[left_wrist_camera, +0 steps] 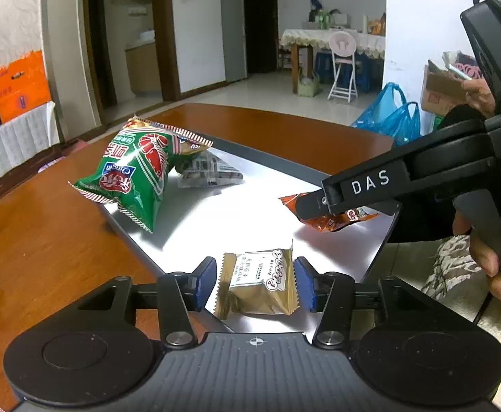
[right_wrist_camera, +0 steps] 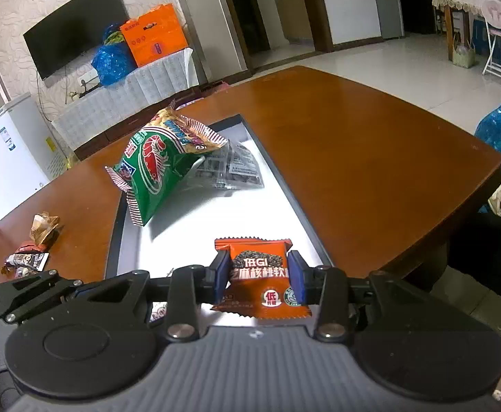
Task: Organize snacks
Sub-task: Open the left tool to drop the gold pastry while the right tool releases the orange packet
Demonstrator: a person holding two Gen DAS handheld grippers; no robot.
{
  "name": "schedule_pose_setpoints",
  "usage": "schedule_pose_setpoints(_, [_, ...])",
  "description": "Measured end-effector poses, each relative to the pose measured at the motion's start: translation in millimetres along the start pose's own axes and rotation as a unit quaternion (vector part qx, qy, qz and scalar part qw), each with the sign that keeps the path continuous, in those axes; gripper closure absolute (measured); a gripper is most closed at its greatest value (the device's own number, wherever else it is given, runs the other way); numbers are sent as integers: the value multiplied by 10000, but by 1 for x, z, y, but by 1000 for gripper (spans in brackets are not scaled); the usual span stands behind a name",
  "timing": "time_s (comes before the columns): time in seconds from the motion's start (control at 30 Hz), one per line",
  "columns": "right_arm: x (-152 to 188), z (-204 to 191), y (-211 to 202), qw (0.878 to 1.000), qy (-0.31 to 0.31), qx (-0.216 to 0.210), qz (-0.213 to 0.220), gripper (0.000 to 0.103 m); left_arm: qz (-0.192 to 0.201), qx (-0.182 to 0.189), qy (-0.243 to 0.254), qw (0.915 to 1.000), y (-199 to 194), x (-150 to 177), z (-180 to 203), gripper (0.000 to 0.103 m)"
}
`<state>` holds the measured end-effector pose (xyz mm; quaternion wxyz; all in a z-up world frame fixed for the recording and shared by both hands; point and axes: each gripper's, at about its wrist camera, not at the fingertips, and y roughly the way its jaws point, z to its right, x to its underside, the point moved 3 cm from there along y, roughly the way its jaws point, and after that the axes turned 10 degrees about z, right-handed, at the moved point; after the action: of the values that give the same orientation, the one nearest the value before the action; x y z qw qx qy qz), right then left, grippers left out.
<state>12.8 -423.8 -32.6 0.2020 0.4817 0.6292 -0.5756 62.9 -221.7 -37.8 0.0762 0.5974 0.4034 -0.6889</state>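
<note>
1. The left gripper [left_wrist_camera: 254, 283] is released: its blue pads [left_wrist_camera: 205, 281] stand on both sides of a small gold snack packet [left_wrist_camera: 259, 283] with a thin gap at each side, and do not press it. The packet seems to lie on the near end of the white tray [left_wrist_camera: 243, 213].
2. The right gripper [right_wrist_camera: 259, 276] is clenched on an orange snack packet [right_wrist_camera: 259, 274], which it holds above the near right part of the same tray.
3. The step in hand seems to be to put both small packets into the tray. To do it well, the left gripper should go straight back and a little up, so that a pad does not drag the gold packet over the tray edge.
4. The orange packet should come down flat on the free white area beside the gold one, and be let go only when it touches.
5. Further away, a green chip bag [left_wrist_camera: 137, 175] leans on a clear packet [left_wrist_camera: 212, 171] at the far end of the tray; it looks unstable, so keep away from it.
6. Some small candies [right_wrist_camera: 32, 245] wait on the brown table [right_wrist_camera: 353, 137], left of the tray.
</note>
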Motion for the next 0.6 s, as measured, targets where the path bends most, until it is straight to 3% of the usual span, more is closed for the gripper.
schedule_pose_setpoints(0.27, [1, -2, 2, 9999, -78, 61, -11, 66, 154, 103, -114, 9998, -6, -3, -2, 31])
schedule_pose_setpoints(0.4, [0, -3, 3, 10000, -68, 42, -8, 66, 228, 69, -81, 9997, -10, -4, -3, 31])
schedule_pose_setpoints(0.6, [0, -9, -2, 9998, -125, 66, 104, 66, 711, -467, -192, 9962, -43, -3, -33, 22])
